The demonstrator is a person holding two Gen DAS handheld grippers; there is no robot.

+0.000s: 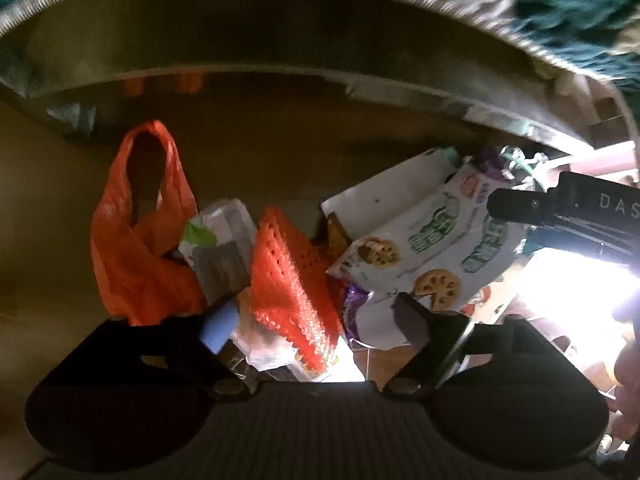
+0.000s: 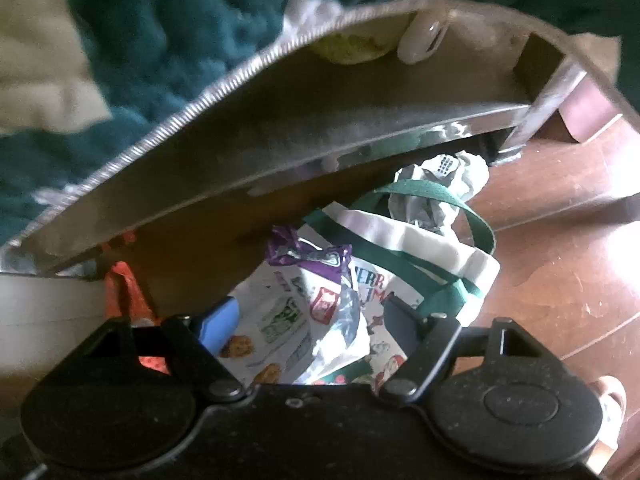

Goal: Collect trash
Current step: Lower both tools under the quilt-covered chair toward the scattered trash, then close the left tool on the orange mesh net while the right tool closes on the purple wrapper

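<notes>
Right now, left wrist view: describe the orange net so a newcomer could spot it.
Start under the table's metal edge, where litter sits on the floor. The orange net lies mid-pile, between the orange plastic bag and the cookie packet. Only it has an open mesh weave; the bag is smooth film.

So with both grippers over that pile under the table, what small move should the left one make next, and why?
Probably ease the left gripper forward and close on the red mesh netting. Its jaws are open with the netting lying right between the fingers, loose on top of the pile. The right gripper, also open, hovers over the cookie wrapper.
</notes>
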